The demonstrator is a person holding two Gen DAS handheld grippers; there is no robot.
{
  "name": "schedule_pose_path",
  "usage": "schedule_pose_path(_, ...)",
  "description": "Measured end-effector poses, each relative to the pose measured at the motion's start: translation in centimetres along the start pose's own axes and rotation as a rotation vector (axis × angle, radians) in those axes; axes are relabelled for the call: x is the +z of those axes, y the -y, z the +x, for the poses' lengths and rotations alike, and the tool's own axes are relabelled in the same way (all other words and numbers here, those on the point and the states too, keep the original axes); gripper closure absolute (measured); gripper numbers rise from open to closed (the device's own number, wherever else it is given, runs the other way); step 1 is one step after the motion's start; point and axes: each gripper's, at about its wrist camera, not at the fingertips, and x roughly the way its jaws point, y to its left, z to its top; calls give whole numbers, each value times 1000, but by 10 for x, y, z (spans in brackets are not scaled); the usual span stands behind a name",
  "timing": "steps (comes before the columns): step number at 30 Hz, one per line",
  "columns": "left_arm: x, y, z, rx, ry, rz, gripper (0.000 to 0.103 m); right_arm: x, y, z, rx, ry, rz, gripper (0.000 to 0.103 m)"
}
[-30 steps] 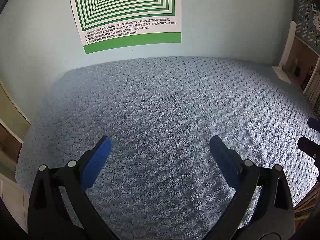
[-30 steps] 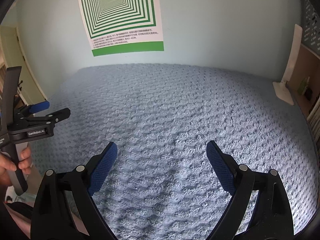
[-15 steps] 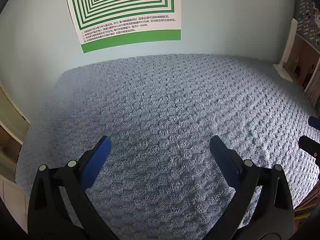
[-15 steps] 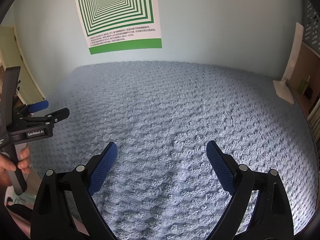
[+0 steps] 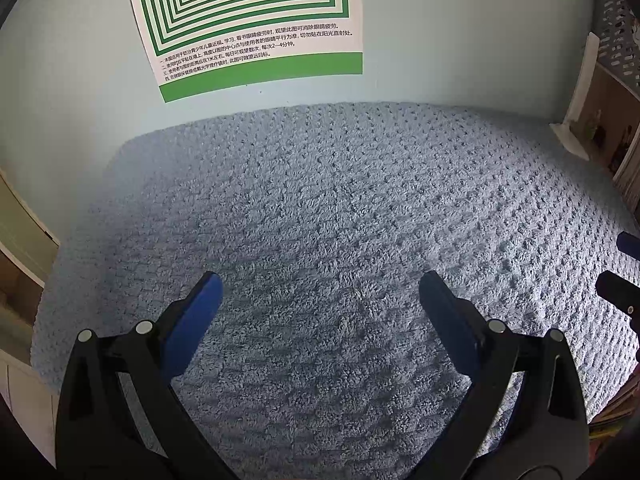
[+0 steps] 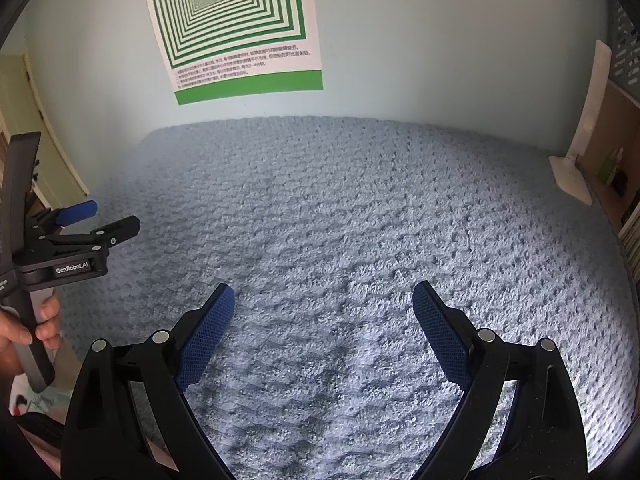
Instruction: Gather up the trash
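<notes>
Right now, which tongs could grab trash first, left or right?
Neither has the edge. The left tongs and right tongs are both open and empty above the blue blanket, side by side. No trash shows on it in either view.

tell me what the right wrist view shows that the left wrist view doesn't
Only the right wrist view shows the person's hand holding the left hand-held gripper from the side, and the poster's centre. Only the left wrist view shows the left hand-held gripper's open fingers up close. Both share the blue textured cloth, the green poster, and the white stand by the shelf.
</notes>
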Motion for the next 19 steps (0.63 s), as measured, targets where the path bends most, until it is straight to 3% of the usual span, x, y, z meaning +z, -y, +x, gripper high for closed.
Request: schedule_pose_path(19, -1, -1, 15, 19, -23, 28, 7, 5, 0, 19, 16, -32, 14, 13)
